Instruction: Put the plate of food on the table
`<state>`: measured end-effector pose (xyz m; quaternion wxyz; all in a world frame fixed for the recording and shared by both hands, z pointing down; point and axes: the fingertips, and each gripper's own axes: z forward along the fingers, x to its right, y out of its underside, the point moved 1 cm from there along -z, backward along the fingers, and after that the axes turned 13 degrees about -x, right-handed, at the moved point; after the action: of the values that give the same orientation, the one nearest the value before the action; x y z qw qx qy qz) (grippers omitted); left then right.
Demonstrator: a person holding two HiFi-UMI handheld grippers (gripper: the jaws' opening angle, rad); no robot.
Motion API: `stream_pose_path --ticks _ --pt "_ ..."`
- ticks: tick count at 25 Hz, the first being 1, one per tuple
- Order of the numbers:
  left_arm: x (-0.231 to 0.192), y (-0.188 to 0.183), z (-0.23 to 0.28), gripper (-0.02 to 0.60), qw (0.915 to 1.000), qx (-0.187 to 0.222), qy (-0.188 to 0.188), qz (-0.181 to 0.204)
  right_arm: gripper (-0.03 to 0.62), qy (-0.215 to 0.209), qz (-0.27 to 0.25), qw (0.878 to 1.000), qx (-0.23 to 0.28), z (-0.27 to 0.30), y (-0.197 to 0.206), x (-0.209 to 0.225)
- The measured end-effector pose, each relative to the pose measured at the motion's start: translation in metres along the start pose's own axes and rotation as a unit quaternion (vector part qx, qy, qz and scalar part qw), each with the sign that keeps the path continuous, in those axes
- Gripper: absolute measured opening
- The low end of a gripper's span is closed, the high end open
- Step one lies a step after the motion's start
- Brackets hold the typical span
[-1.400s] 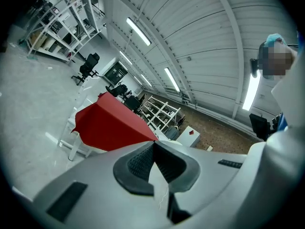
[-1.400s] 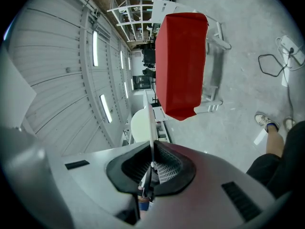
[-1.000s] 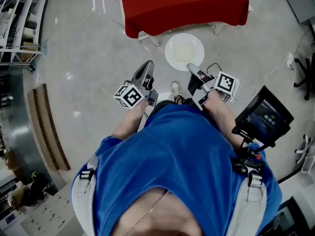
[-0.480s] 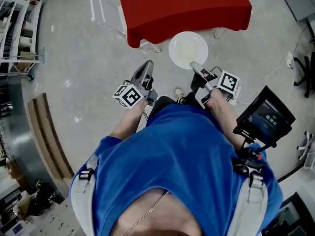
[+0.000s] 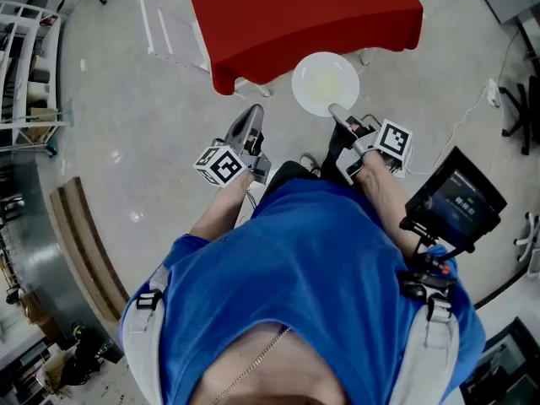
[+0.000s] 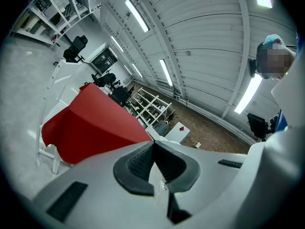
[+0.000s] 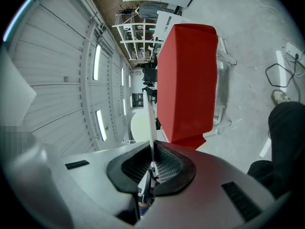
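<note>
A white plate (image 5: 325, 83) with a pale patch in its middle is held out ahead of me, close to the near edge of the red-clothed table (image 5: 295, 11). My right gripper (image 5: 336, 110) is shut on its near rim. In the right gripper view the plate (image 7: 151, 123) shows edge-on as a thin white blade rising from that gripper (image 7: 152, 163), with the table (image 7: 188, 80) beyond. My left gripper (image 5: 253, 112) is shut with nothing in it, held level to the left of the plate. In the left gripper view its pads (image 6: 153, 144) meet, and the red table (image 6: 90, 128) lies ahead.
White shelving (image 5: 25, 49) stands at the far left, and a white frame (image 5: 169, 24) stands beside the table. A screen on a stand (image 5: 456, 201) sits at my right hip. A cable (image 5: 472, 121) runs over the grey floor on the right. Wooden boards (image 5: 80, 234) lie lower left.
I have stepped closer to the red table, which now fills more of the top of the head view. Both grippers and the plate moved forward with me; the grip is unchanged.
</note>
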<state>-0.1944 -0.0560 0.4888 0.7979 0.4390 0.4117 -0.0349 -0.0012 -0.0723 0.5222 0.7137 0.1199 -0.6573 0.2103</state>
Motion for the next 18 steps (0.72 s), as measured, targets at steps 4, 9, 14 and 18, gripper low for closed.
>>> stream_pose_path --ticks 4,9,14,18 --pt "0.0022 -0.0054 0.0038 0.006 1.0000 -0.002 0.006 0.007 0.014 -0.005 -0.001 1.000 0.012 -0.0014 -0.0073 -0.0036" --pt "0.0021 -0.0071 0.0037 0.006 1.0000 -0.001 0.005 0.007 0.014 -0.007 -0.001 1.000 0.017 -0.0023 -0.0118 -0.0014" --pt "0.0045 -0.0095 0.0031 0.006 0.9999 -0.001 0.003 0.012 0.014 -0.009 0.001 1.000 0.016 -0.0015 -0.0113 -0.0023" --pt "0.0054 -0.0094 0.0013 0.007 0.9999 -0.001 0.002 0.013 0.014 -0.006 0.002 1.000 0.018 -0.0020 -0.0108 0.0001"
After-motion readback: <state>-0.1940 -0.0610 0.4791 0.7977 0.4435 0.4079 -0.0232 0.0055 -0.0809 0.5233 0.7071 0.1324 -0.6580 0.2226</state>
